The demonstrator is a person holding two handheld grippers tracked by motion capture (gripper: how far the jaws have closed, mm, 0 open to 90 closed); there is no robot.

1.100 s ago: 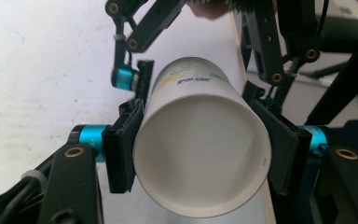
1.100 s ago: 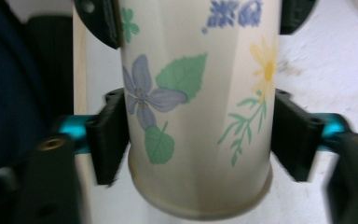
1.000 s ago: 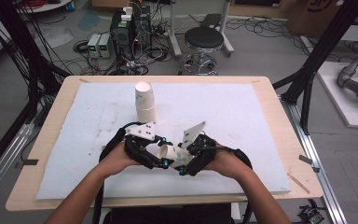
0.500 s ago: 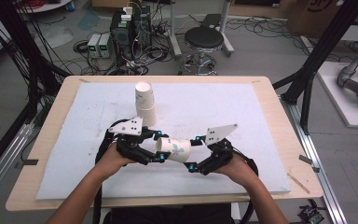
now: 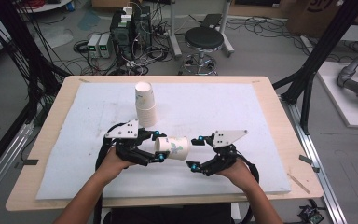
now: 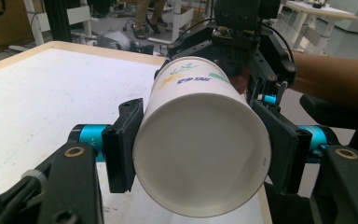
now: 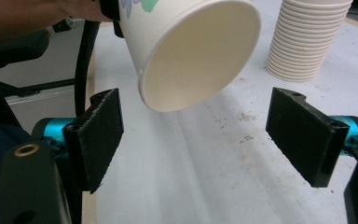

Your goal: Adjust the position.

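A white paper cup with a green and blue print lies on its side in the air above the white mat. My left gripper is shut on it. In the left gripper view the cup sits between both pads, base toward the camera. To the cup's right, my right gripper stands open and apart from it. In the right gripper view the cup's open mouth hangs above and beyond my right gripper, outside the gap between its jaws.
A tall stack of upside-down paper cups stands on the mat just behind the left gripper, and shows at the top right as a stack in the right gripper view. The mat covers most of the wooden table.
The two grippers were together at the cup a second ago. The right gripper has drawn away to the right and stands open; the cup stays in the left gripper.
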